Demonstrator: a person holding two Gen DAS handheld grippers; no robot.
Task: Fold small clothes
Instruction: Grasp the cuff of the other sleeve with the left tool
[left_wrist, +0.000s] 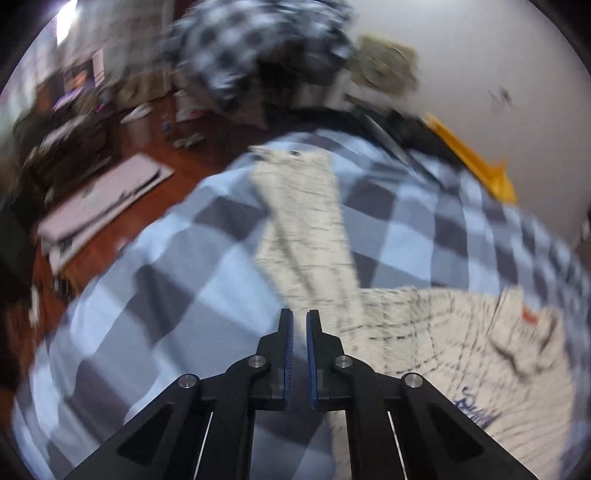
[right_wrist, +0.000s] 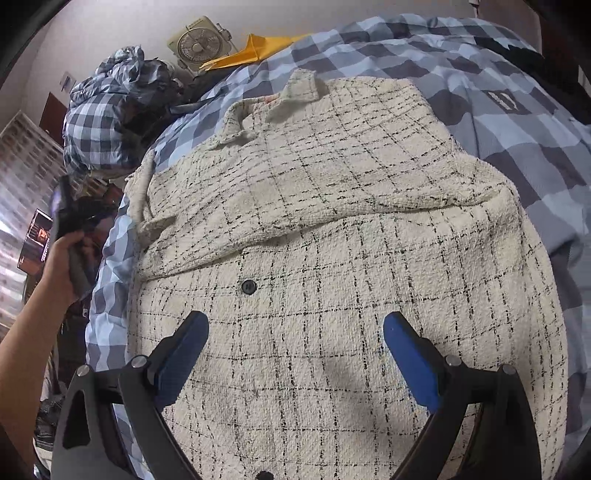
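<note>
Cream tweed jacket (right_wrist: 332, 229) lies flat on the checked blue bedspread (right_wrist: 517, 122), collar at the far end, one sleeve (left_wrist: 306, 221) stretching away across the bedspread in the left wrist view. Left gripper (left_wrist: 300, 325): jaws nearly together, nothing visibly between them. Right gripper (right_wrist: 295, 332): jaws wide apart, hovering over the near hem, empty. Step, judged: early folding, sleeve not yet brought in. Next move needs a firm pinch on the sleeve cuff.

Box fan (right_wrist: 197, 44), yellow paper (right_wrist: 255, 50), possibly crumpled bedding (right_wrist: 99, 122).
</note>
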